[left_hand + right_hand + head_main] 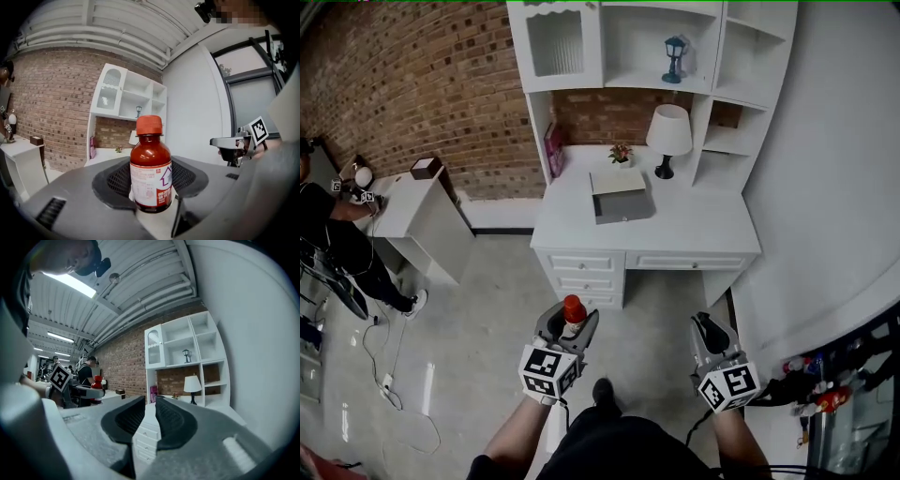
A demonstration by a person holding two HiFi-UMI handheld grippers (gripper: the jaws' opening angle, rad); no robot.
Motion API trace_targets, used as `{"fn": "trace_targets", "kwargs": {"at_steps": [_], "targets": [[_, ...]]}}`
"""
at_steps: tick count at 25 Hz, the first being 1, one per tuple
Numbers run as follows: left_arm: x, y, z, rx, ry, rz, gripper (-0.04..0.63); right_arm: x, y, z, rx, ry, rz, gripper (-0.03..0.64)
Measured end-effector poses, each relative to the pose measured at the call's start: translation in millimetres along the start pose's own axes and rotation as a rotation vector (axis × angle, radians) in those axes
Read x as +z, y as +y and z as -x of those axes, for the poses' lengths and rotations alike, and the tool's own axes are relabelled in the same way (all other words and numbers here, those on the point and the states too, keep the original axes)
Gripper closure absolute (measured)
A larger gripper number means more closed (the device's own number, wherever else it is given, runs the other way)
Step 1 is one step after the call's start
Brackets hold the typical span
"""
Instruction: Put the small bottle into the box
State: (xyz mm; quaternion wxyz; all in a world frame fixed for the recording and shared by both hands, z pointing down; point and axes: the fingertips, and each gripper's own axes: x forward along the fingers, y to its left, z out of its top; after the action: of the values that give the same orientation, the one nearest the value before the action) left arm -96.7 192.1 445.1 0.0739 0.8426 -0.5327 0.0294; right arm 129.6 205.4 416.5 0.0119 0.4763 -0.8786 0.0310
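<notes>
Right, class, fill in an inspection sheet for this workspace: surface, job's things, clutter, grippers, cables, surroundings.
Surface: white desk top, mostly bare.
Job's things: small brown bottle with red cap upright in left gripper; grey box on desk.
Clutter: white table lamp, potted flower, pink book on desk.
Grippers: left shut on bottle; right gripper shut, empty.
Cables: white cable on floor, left.
Surroundings: brick wall; person at white side table.

readable text: none | small bottle (150, 161) label — print too blurred to read
</notes>
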Motion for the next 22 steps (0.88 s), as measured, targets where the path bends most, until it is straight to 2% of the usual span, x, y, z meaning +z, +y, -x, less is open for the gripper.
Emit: {"fn": "trace_targets", "kwargs": {"at_steps": [10, 15, 18, 22], "targets": [[-9.9, 109.5, -106.5, -0.046, 0.071, 0.099, 0.382, 7.7, -22.5, -126.6, -0.049, 0.076, 0.033, 0.546], [-15.2, 130.9, -147.0, -0.071, 0.109, 0.172, 0.382, -2.0, -46.6, -163.2, -0.074, 0.115, -0.002, 0.546], [-21.3, 141.3, -176.6, -0.067, 0.139, 0.175, 0.382, -6.8, -68.6, -189.3, -0.076, 0.121, -0.032, 0.546], [-36.2, 157.2, -215.8, -0.04, 0.174, 0.137, 0.382, -23.7, -97.3, -229.9, -0.037, 0.124, -0.07, 0.546]]}}
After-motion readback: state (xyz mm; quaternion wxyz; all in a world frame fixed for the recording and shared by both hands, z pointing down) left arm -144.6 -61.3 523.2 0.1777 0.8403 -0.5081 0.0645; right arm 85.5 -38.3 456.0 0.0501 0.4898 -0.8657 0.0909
